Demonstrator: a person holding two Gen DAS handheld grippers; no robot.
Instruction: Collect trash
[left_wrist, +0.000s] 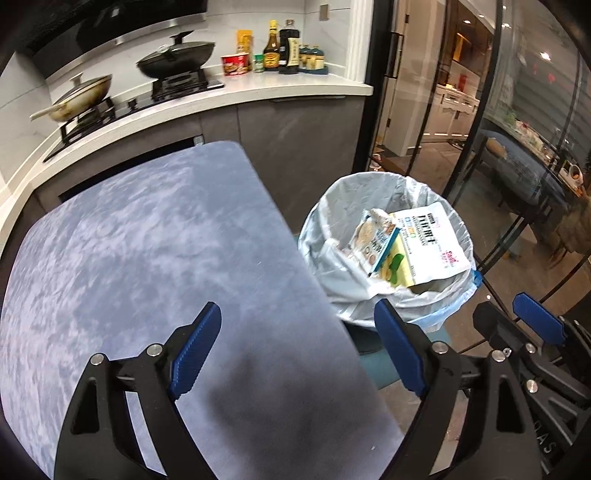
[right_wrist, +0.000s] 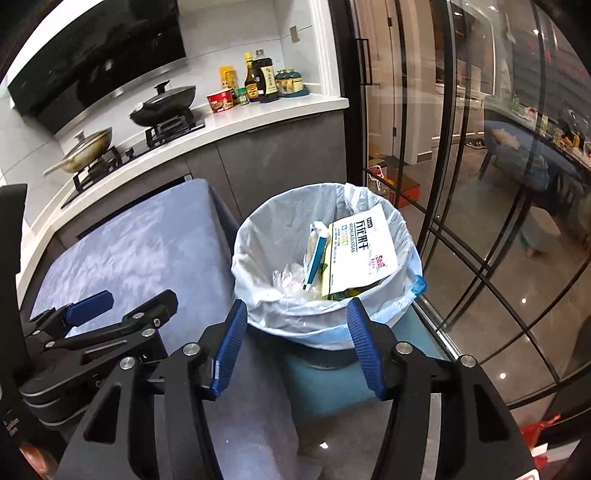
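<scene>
The trash bin (right_wrist: 325, 332) stands on the floor just beside the right edge of the table (left_wrist: 147, 258). A pale, see-through bag (right_wrist: 258, 236) lines the bin and folds over its rim. Inside lies the trash: a big white packet (right_wrist: 365, 247) with dark letters leans on the far side, a yellow wrapper (left_wrist: 400, 264) sits under it, and a thin snack pack with a blue edge (right_wrist: 316, 258) stands on its side next to them. Some crumpled clear plastic (right_wrist: 290, 278) lies at the bottom.

The left gripper (left_wrist: 297, 345) points down over the table's right edge. Its blue fingers (left_wrist: 195, 350) are wide apart and nothing is between them. The right gripper (right_wrist: 295, 345) points down at the near rim of the bin. Its blue fingers (right_wrist: 231, 349) are apart too and hold nothing. The two grippers are side by side, near each other.

The table has a soft blue-grey cloth top with cloudy marks. Behind it runs a white kitchen counter (left_wrist: 258, 92) with a gas stove (left_wrist: 129, 107), a black wok with a lid (left_wrist: 175, 59), and a tan pan with a glass lid (left_wrist: 79, 98). Sauce bottles (left_wrist: 280, 50) and a red noodle cup (left_wrist: 234, 64) stand at the counter's end. To the right are glass doors with black frames (right_wrist: 454, 184), and a shiny floor shows behind them.
</scene>
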